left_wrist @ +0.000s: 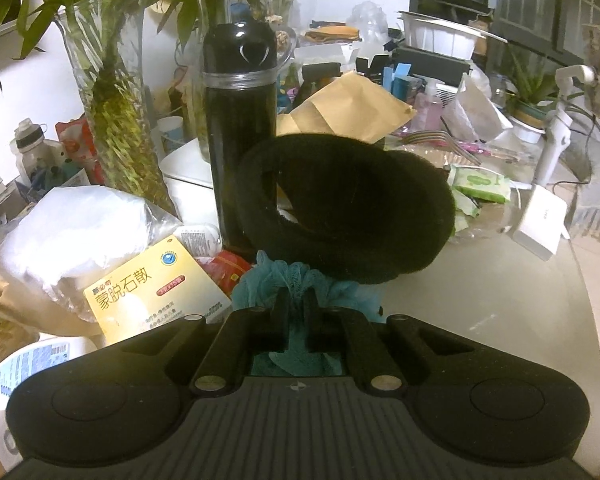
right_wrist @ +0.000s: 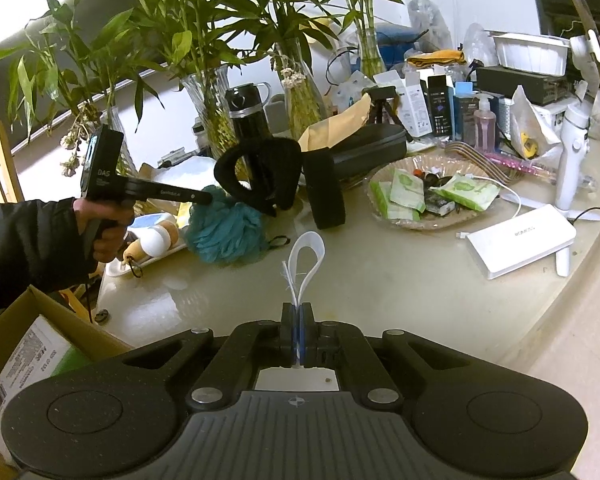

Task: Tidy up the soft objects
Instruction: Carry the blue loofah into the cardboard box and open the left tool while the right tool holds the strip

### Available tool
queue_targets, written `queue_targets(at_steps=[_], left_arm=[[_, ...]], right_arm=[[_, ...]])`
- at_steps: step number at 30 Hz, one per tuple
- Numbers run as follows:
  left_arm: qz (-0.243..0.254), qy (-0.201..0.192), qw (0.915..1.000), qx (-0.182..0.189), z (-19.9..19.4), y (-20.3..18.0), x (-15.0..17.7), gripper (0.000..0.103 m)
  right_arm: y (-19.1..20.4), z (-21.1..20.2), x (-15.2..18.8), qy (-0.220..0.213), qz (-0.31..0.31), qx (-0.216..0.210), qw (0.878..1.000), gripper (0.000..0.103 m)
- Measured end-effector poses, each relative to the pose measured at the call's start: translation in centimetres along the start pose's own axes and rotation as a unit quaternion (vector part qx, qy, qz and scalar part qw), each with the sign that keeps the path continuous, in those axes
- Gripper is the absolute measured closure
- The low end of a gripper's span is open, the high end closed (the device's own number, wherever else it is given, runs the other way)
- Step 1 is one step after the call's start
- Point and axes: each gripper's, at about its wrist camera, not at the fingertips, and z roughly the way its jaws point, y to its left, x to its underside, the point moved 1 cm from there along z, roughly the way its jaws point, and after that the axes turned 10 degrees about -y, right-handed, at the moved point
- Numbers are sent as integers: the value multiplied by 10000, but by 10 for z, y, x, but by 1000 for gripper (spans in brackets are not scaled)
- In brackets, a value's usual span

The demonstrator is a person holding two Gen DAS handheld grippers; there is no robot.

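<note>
Clenched on a fold of teal mesh, the left tongs [left_wrist: 296, 300] gripped the teal bath pouf [left_wrist: 300, 280] at the near edge of the cluttered table [left_wrist: 480, 300] in the left wrist view, the pouf's netting bunched between and around the two black fingers. Just beyond it a black fuzzy ring [left_wrist: 348, 208] lay tilted over the pouf, leaning toward a tall black flask [left_wrist: 240, 128]. To the left sat a yellow medicine box [left_wrist: 152, 288] and a crumpled white plastic bag [left_wrist: 76, 232]; a brown paper envelope [left_wrist: 352, 108] rose behind the ring, and green wipe packets [left_wrist: 480, 184] lay to its right. From the right wrist view, the right tongs [right_wrist: 297, 332] were pressed tight on a white ribbon loop [right_wrist: 308, 256], which stood up from between the fingers above the bare pale table [right_wrist: 400, 280]. Farther off, a person's hand [right_wrist: 104, 228] in a dark sleeve [right_wrist: 24, 248] held the left tongs [right_wrist: 208, 199], whose tip met the top of the teal bath pouf [right_wrist: 228, 232]. The black fuzzy ring [right_wrist: 260, 172] sat upright just behind the pouf, with a second black fuzzy band [right_wrist: 326, 192] standing on edge beside it. A glass dish [right_wrist: 452, 216] holding the green wipe packets [right_wrist: 464, 192] rested to the right, near a white flat device [right_wrist: 520, 240], and a cardboard box [right_wrist: 40, 344] stood at lower left beside the table.
</note>
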Motion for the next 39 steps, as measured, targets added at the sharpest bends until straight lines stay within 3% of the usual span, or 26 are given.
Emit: queue_targets(at_steps=[18,39], left_arm=[[-98,-99,9998,116,-49,2,3,97],[-25,-568,9979,302,-138,-22,-23,97]], right_arm=[[16,-24,-11,-148,-89,6,9999,99],[54,-69,-20,-388,-242,-93,9989,99]])
